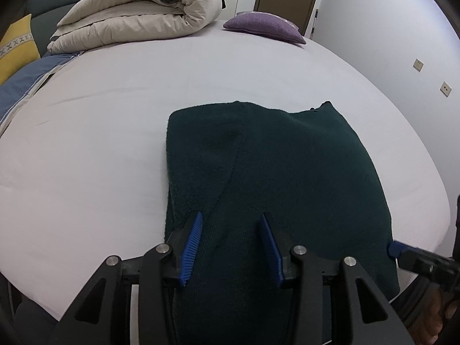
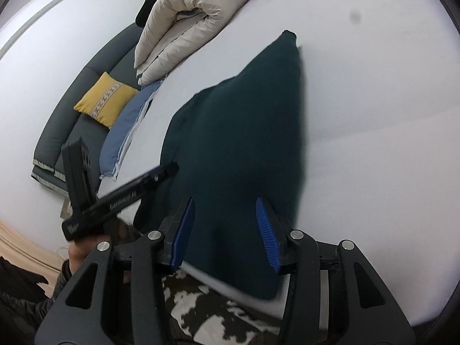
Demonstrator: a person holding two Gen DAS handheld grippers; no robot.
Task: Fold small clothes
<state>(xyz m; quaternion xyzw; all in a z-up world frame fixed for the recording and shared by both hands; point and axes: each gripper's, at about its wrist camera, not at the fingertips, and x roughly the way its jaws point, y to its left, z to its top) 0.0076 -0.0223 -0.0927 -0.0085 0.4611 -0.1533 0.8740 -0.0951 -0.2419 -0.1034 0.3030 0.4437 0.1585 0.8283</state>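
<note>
A dark green knit garment [image 1: 273, 172] lies folded on the white bed [image 1: 100, 143], its near end at the bed's front edge. My left gripper [image 1: 231, 218] is open, its blue pads [image 1: 191, 247] hovering over the garment's near end. In the right wrist view the same garment [image 2: 244, 132] stretches away from me. My right gripper [image 2: 225, 204] is open above its near edge, holding nothing. The left gripper's body [image 2: 123, 192] shows at the left of that view, and the right gripper's blue tip [image 1: 395, 248] shows at the right edge of the left wrist view.
A rolled beige duvet [image 1: 138, 14] and a purple cushion [image 1: 264, 26] sit at the far end of the bed. A blue pillow [image 2: 126, 132] lies at the left side, beside a grey sofa with a yellow cushion [image 2: 105, 99]. A wall with sockets [image 1: 418, 64] stands to the right.
</note>
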